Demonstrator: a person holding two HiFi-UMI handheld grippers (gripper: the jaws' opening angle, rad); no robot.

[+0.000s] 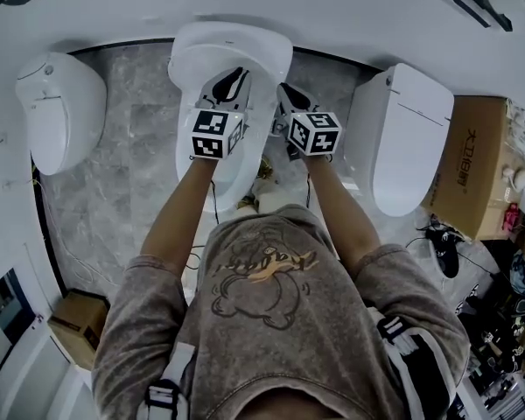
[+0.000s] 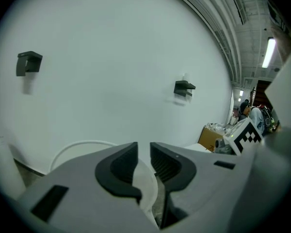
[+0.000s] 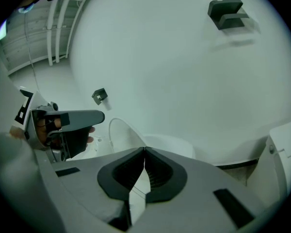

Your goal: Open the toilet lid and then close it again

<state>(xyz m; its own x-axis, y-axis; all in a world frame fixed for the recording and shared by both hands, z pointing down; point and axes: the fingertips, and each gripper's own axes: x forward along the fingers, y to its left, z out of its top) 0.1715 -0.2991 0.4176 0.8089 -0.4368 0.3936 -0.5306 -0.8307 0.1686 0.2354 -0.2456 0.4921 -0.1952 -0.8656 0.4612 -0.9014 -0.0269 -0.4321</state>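
The white oval toilet lid (image 1: 232, 46) stands partly raised, its front edge lifted. Its toilet (image 1: 241, 169) sits on the grey floor (image 1: 131, 156), at the rear edge against the wall (image 1: 332, 7).

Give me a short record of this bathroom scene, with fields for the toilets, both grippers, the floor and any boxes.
Middle white ceramic toilet: under both grippers
Left gripper: jaws slightly apart
Right gripper: jaws together
Side toilets: white, one left, one right
Floor: grey marble tiles
Brown cardboard box: far right
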